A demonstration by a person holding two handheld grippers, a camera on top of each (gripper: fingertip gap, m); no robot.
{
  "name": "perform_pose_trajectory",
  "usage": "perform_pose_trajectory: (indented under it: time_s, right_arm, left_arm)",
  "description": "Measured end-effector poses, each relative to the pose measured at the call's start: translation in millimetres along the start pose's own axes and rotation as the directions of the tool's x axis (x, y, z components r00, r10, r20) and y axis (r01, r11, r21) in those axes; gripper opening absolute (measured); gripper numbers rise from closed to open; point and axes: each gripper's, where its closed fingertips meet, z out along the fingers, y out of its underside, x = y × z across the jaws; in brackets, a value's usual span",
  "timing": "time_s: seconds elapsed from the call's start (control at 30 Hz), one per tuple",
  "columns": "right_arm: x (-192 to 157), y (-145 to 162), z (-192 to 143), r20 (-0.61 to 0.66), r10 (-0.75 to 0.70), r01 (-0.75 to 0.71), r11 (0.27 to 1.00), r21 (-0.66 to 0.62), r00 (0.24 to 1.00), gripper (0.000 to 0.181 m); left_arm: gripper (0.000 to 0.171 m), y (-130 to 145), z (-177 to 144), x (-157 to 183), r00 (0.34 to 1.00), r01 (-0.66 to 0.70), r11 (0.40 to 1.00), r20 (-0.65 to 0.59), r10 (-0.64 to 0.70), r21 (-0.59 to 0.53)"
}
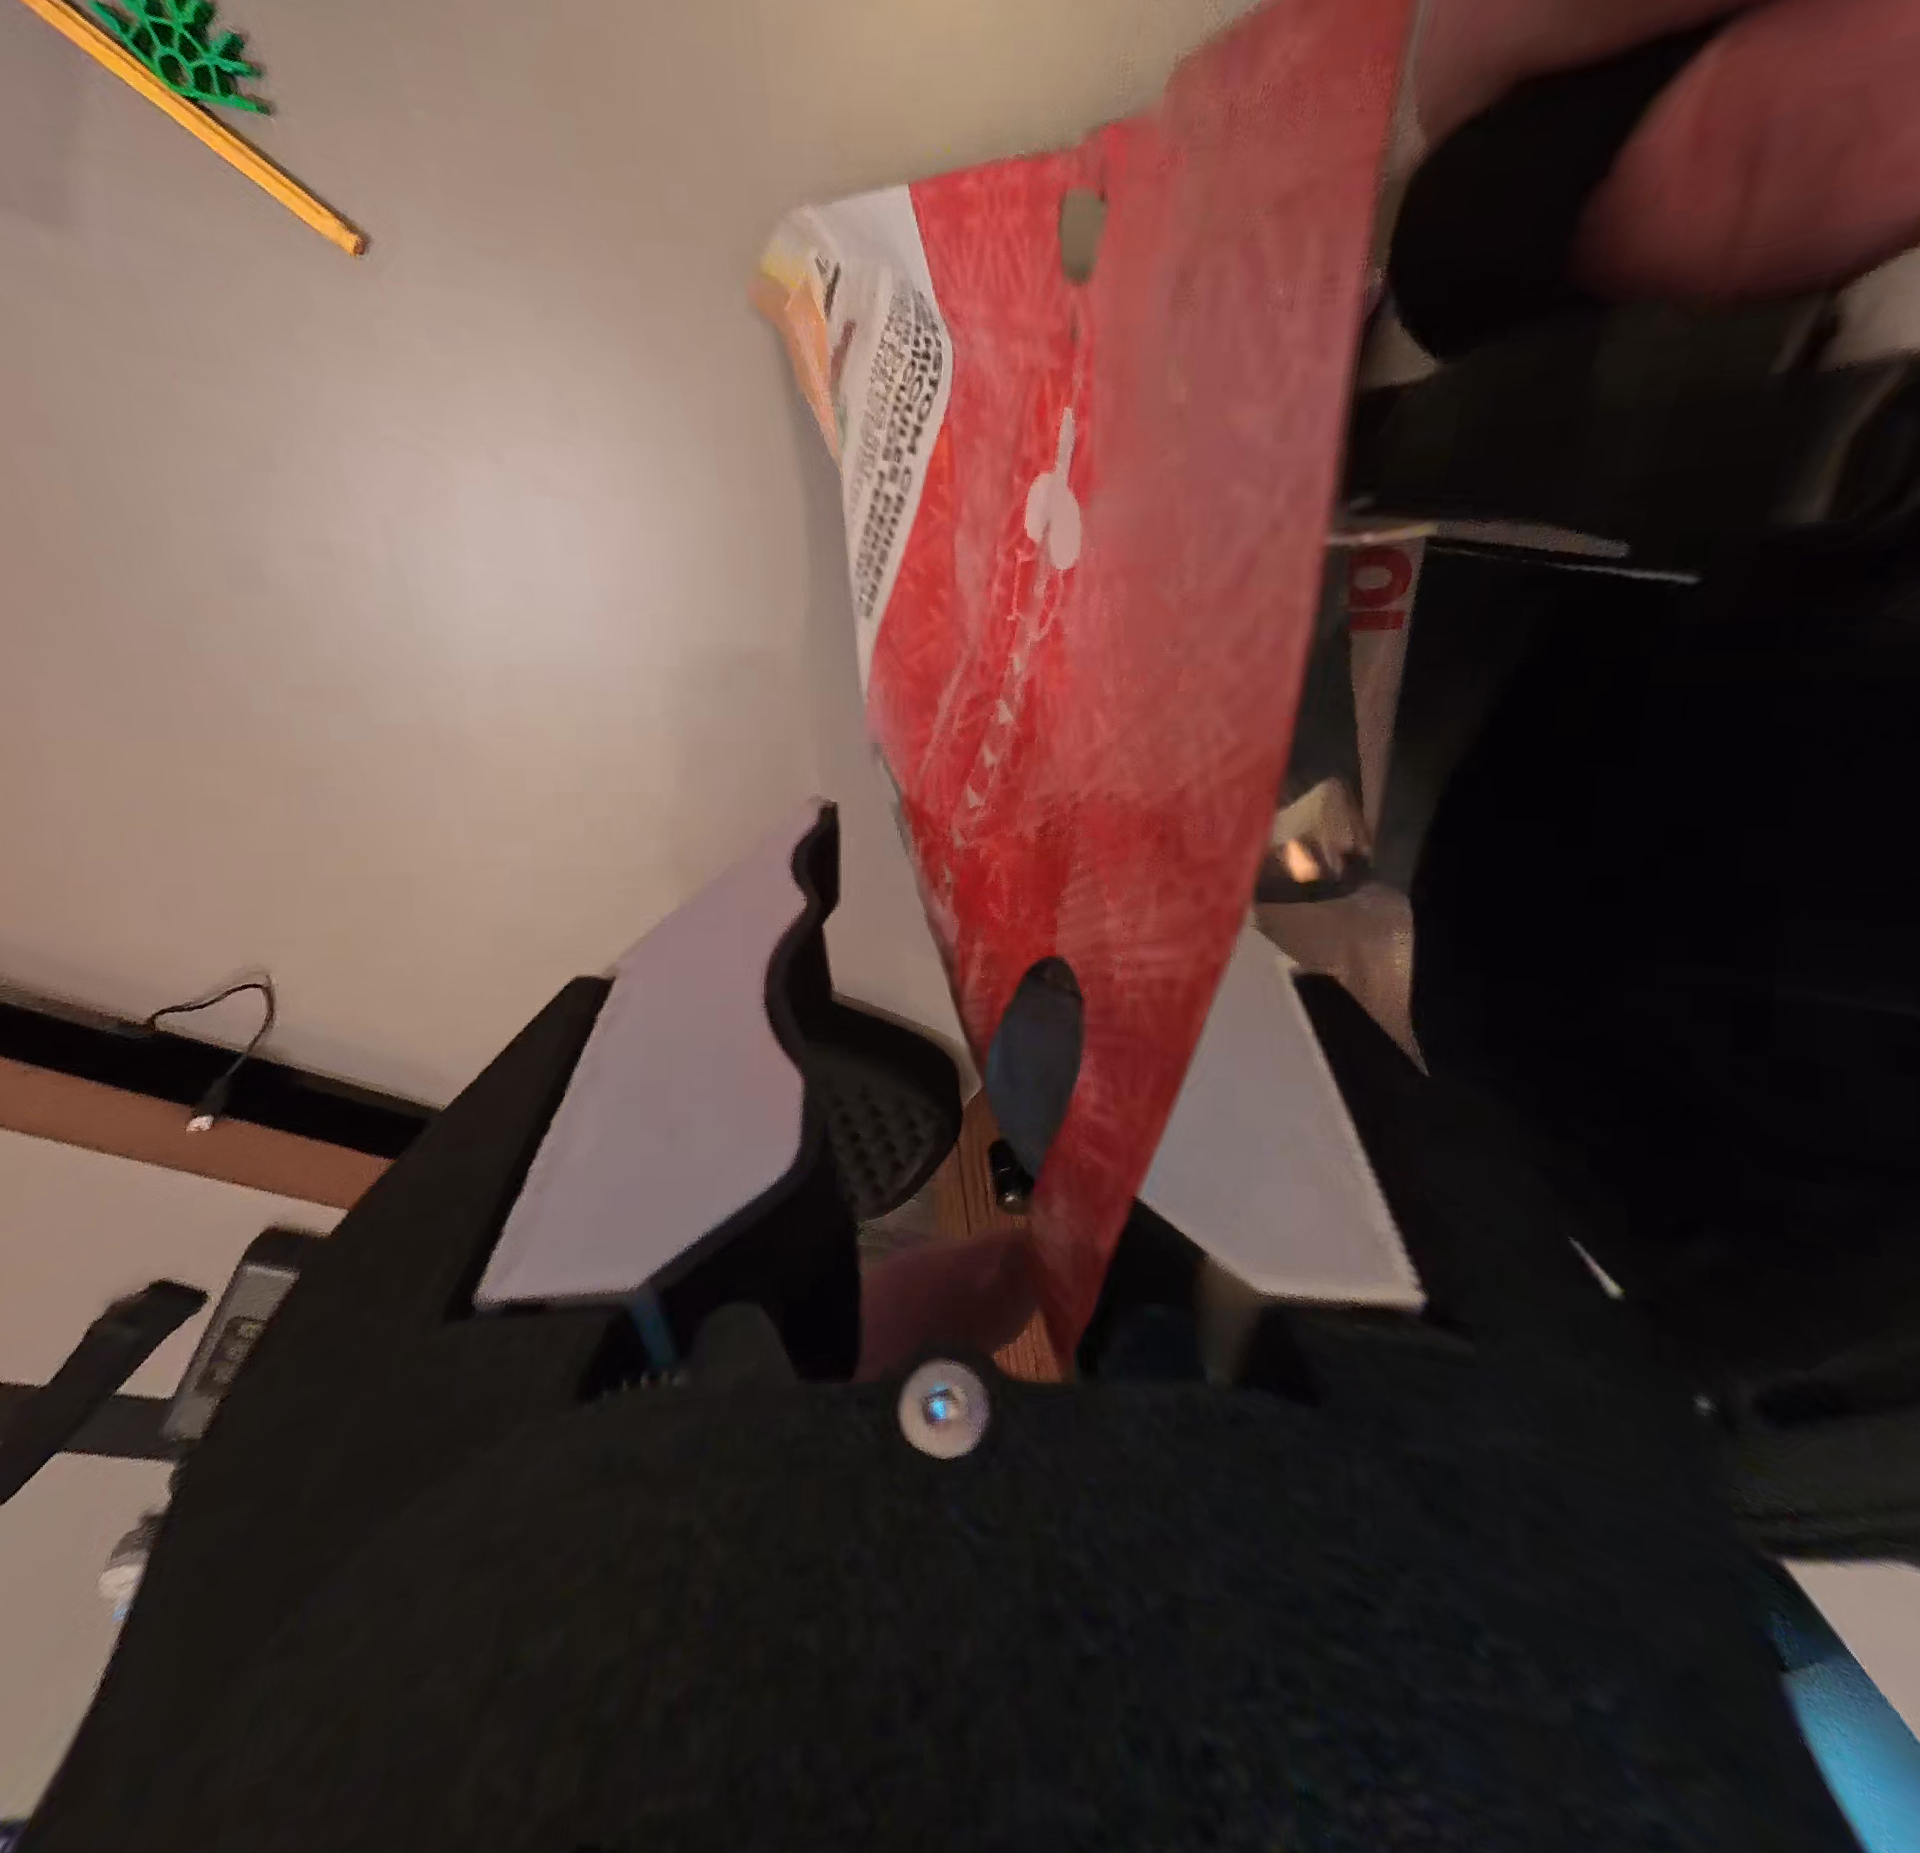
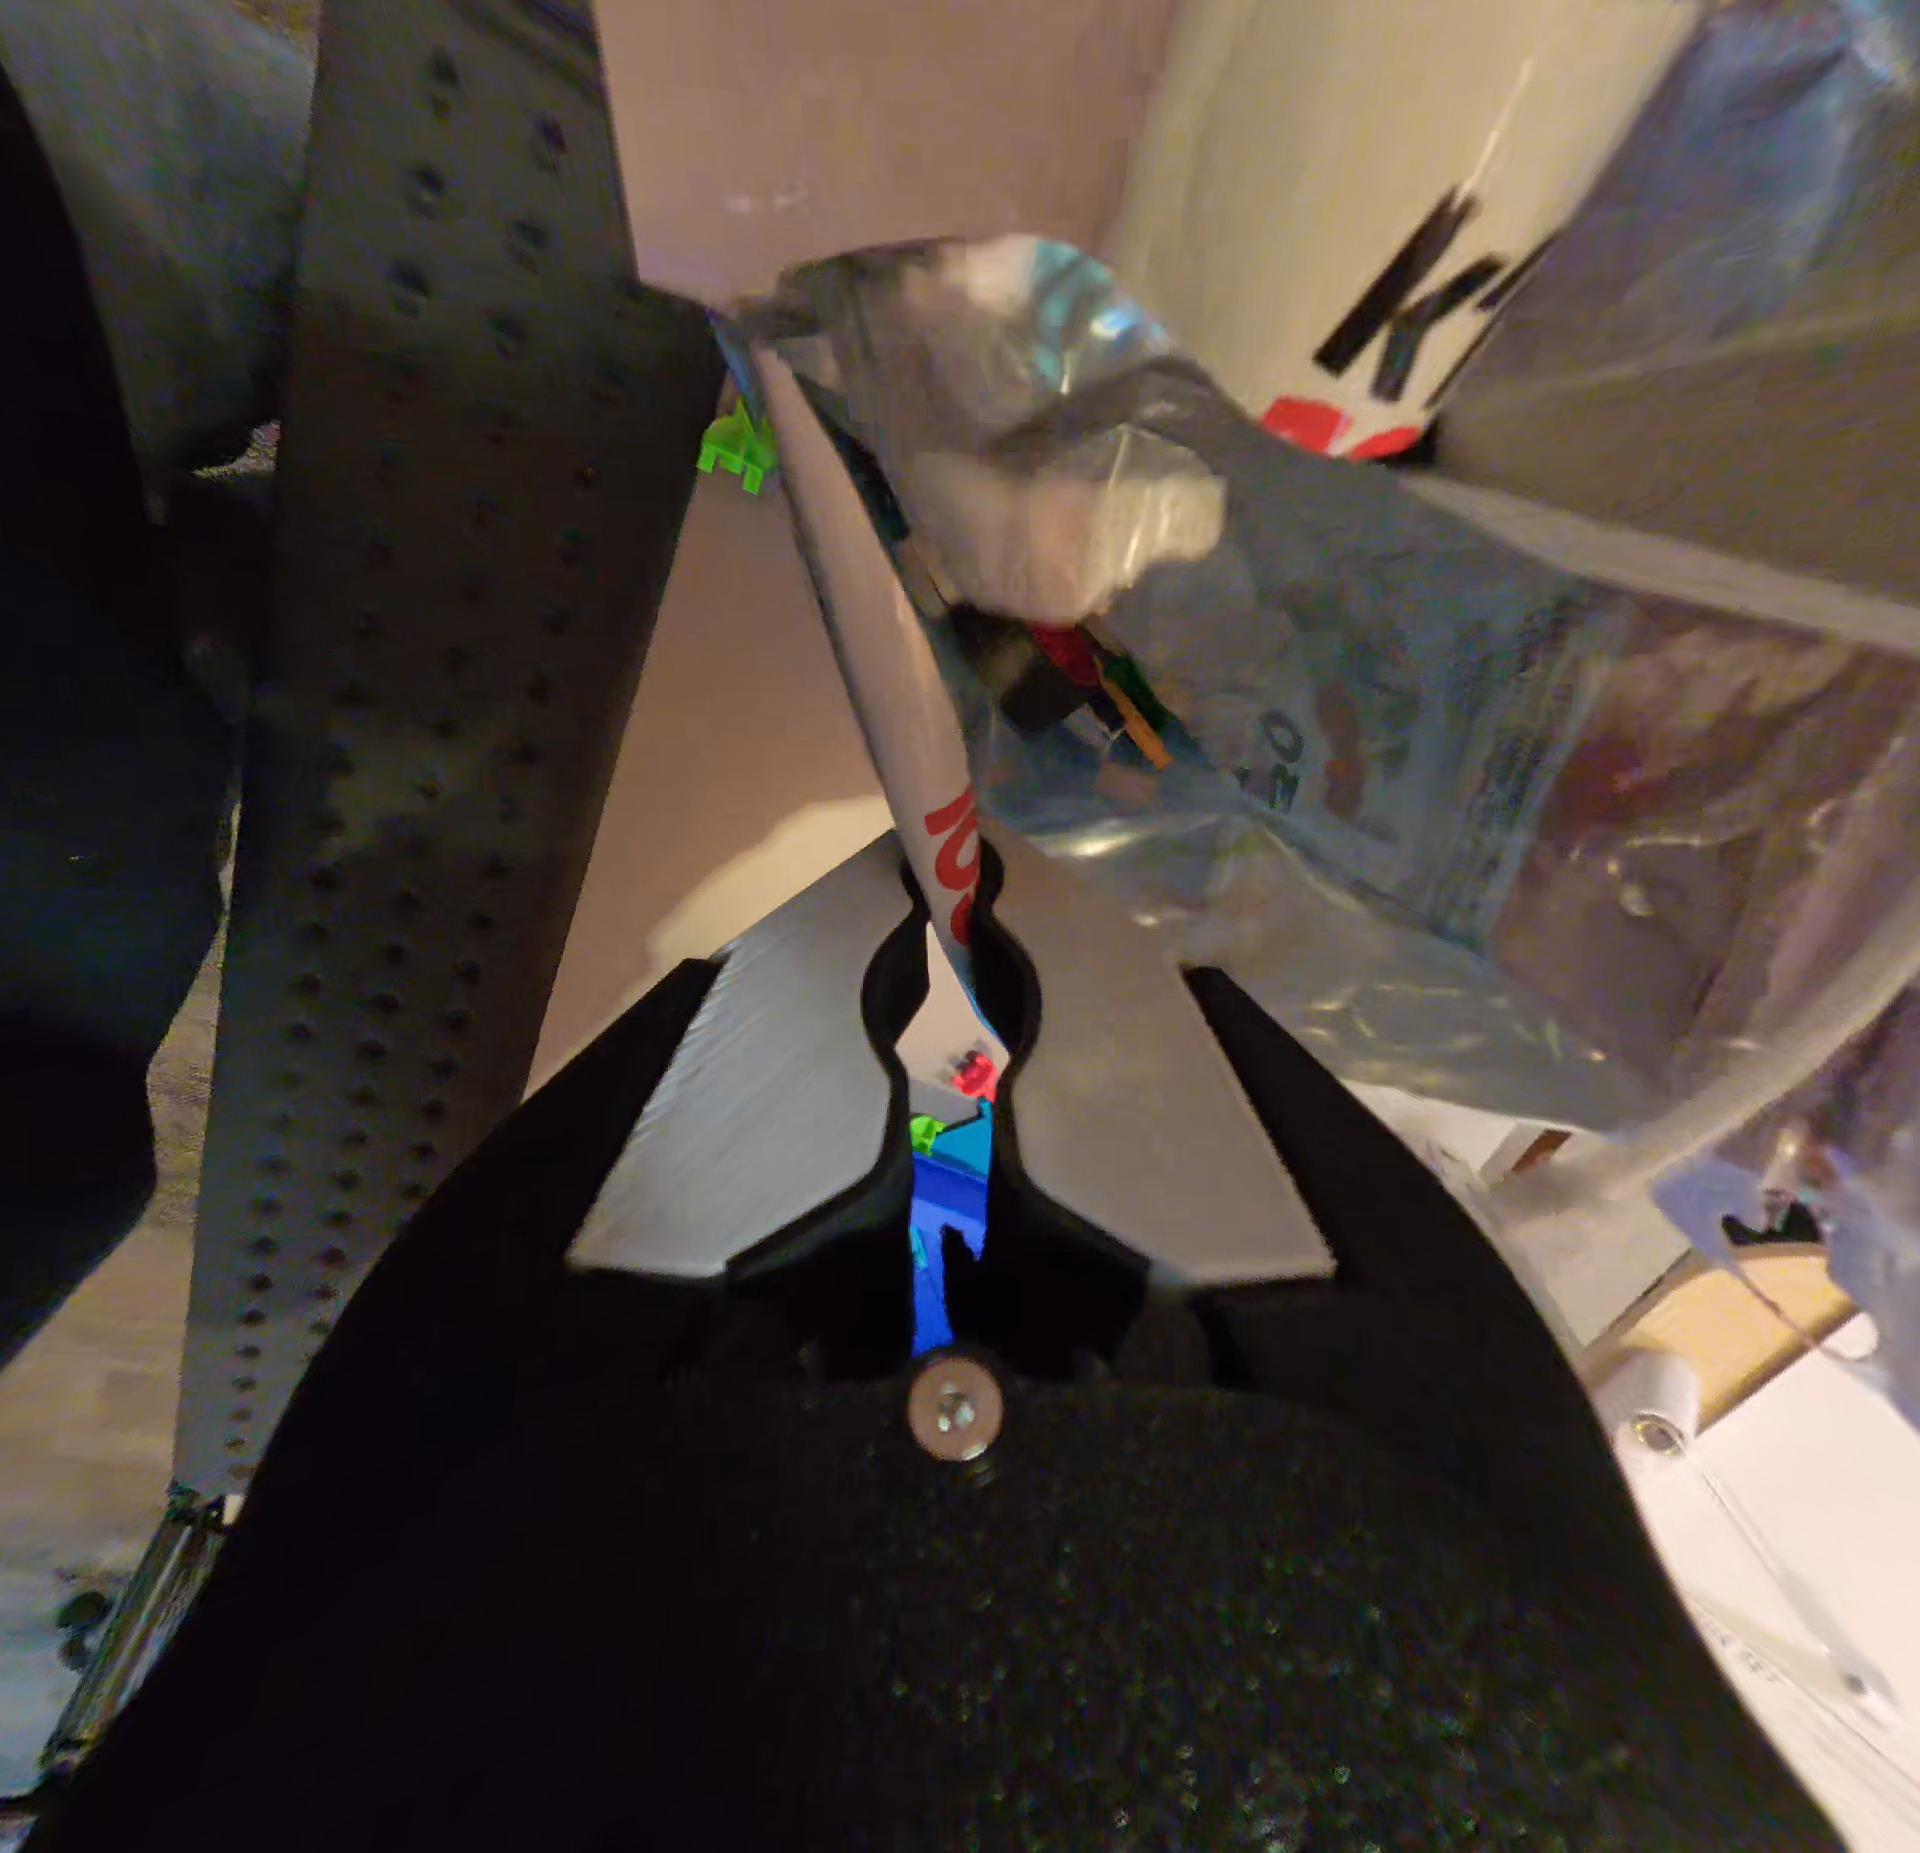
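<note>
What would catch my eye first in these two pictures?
The red packaging card fills the middle of the left wrist view, standing between the left gripper's open fingers. In the right wrist view, the right gripper pinches the edge of a crinkled clear plastic bag holding small coloured pieces. A green spoked plastic piece and yellow rod lie far left.

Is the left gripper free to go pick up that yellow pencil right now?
Probably not: the left gripper is open with the red package card between its fingers, and the yellow pencil lies far off on the white surface.

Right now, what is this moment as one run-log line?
left claw: open around red bag header | right claw: shut on clear toy bag | table: green connector, yellow rod
</note>
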Motion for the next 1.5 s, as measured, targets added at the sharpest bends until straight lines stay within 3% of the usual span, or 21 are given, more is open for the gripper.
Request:
perform_pose_trajectory:
  time_s: [0.13, 0.27, 0.47, 0.5, 0.57, 0.67, 0.8, 0.93, 1.03, 1.13, 1.3, 1.37, 1.5]
  right_arm:
    - [-2.7, 2.5, -0.2, 0.0, 0.003, -0.003, 1.0, 0.003, 1.0, 0.0]
    - [-14.3, 9.7, -5.7, 0.005, -0.041, 0.041, 0.999, 0.003, 0.999, 0.0]
    - [-17.6, 15.0, -12.3, -0.053, 0.006, -0.003, 0.998, 0.064, 0.999, 0.0]
    - [-15.6, 16.1, -11.5, -0.071, 0.046, -0.039, 0.995, 0.092, 0.996, 0.004]
    - [-13.7, 24.5, -13.3, -0.096, 0.127, -0.115, 0.986, 0.122, 0.987, 0.034]
    - [-8.0, 34.1, -23.9, -0.121, 0.276, -0.245, 0.943, 0.223, 0.953, 0.051]
    - [-9.4, 33.2, -49.5, -0.089, 0.429, -0.357, 0.835, 0.418, 0.899, 0.061]
    - [-6.4, 31.2, -68.6, -0.176, 0.478, -0.316, 0.772, 0.551, 0.861, 0.061]
    - [-5.5, 30.7, -77.8, -0.138, 0.527, -0.338, 0.702, 0.627, 0.839, 0.059]
    - [-1.4, 60.1, -86.0, -0.107, 0.636, -0.433, 0.629, 0.646, 0.764, 0.054]
    - [-9.5, 136.2, -94.5, 0.035, 0.831, -0.634, 0.396, 0.664, 0.556, 0.046]
    - [-16.1, 129.6, -100.8, 0.035, 0.797, -0.596, 0.422, 0.683, 0.603, 0.042]
    - [-14.5, 73.0, -100.7, -0.222, 0.557, -0.335, 0.722, 0.605, 0.8, 0.048]
  left_arm:
    - [0.007, -1.8, 7.8, -2.9, 0.999, 0.005, 0.999, 0.035, -0.006, 0.033]
    - [0.0, -9.8, -0.1, -28.5, 0.99, -0.013, 0.998, 0.138, 0.004, 0.062]
    - [0.0, -35.1, -3.9, -27.2, 0.98, -0.07, 0.993, 0.19, 0.052, 0.09]
    - [0.0, -39.1, -3.9, -26.5, 0.982, -0.067, 0.993, 0.184, 0.048, 0.101]
    - [0.0, -47.7, -4.2, -21.0, 0.99, -0.04, 0.989, 0.14, 0.021, 0.139]
    - [0.0, -58.4, -7.1, -20.1, 0.99, -0.037, 0.986, 0.143, 0.014, 0.165]
    - [0.0, -72.6, -5.3, -12.6, 0.996, 0.015, 0.977, 0.083, -0.033, 0.214]
    - [0.0, -84.5, -5.1, -13.9, 0.995, 0.04, 0.967, 0.075, -0.06, 0.251]
    - [0.0, -90.5, -8.1, -13.6, 0.995, 0.062, 0.959, 0.061, -0.082, 0.276]
    - [0.0, -91.0, -9.9, -12.0, 0.994, 0.049, 0.963, 0.081, -0.073, 0.264]
    - [0.0, -94.0, -11.9, -8.0, 0.99, 0.054, 0.963, 0.109, -0.086, 0.263]
    - [0.0, -96.1, -11.4, 0.2, 0.992, 0.094, 0.956, 0.057, -0.114, 0.277]
    - [0.0, -98.7, -13.7, 10.6, 0.996, 0.077, 0.967, 0.019, -0.084, 0.241]
